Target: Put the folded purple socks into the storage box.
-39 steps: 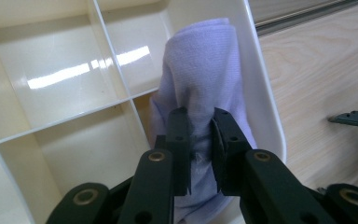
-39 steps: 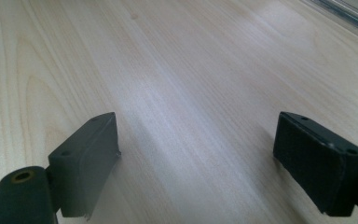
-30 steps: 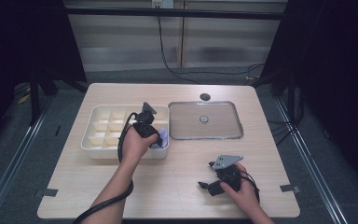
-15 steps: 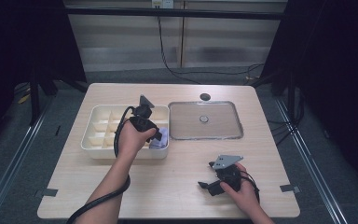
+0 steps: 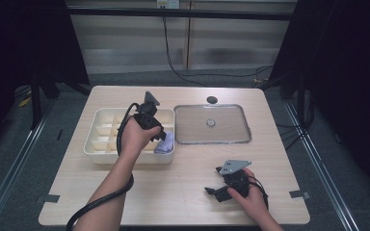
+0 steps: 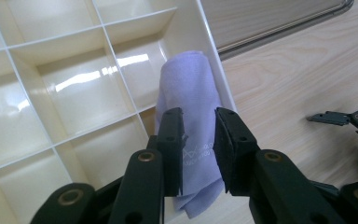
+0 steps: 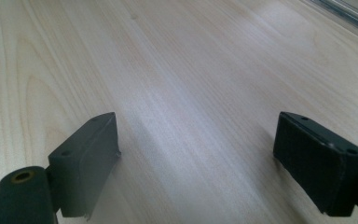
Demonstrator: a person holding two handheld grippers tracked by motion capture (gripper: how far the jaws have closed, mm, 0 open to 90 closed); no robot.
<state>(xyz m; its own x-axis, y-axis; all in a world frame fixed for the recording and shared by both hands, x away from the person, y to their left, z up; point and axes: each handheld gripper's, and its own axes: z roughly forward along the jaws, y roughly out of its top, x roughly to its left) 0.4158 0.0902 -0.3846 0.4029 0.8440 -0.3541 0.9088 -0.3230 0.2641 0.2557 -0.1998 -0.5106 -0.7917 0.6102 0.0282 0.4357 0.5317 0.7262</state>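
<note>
A lavender cloth (image 6: 191, 93) lies rolled in the right-hand compartment of the cream divided tray (image 5: 101, 149), leaning on the tray's right wall (image 6: 209, 51). In the high view the cloth (image 5: 165, 143) peeks out beside the person's left hand. My left gripper (image 6: 198, 135) hangs just above it, and its jaws have just been closing a little. A gap stays between them; the cloth shows through it and the pads do not press on it. My right gripper (image 5: 214, 180) rests low near the table's front right, its jaws (image 7: 196, 144) wide open over bare wood.
A shallow metal tray (image 5: 226, 132) with a small round piece in it lies right of the cream tray. A black round thing (image 5: 212, 99) sits behind it. The left gripper view catches the other gripper (image 6: 345, 119) farther off on the wood.
The left hand has lifted its gripper up from the tray's right compartment, and the cloth stays in the tray. The right hand has kept still.
</note>
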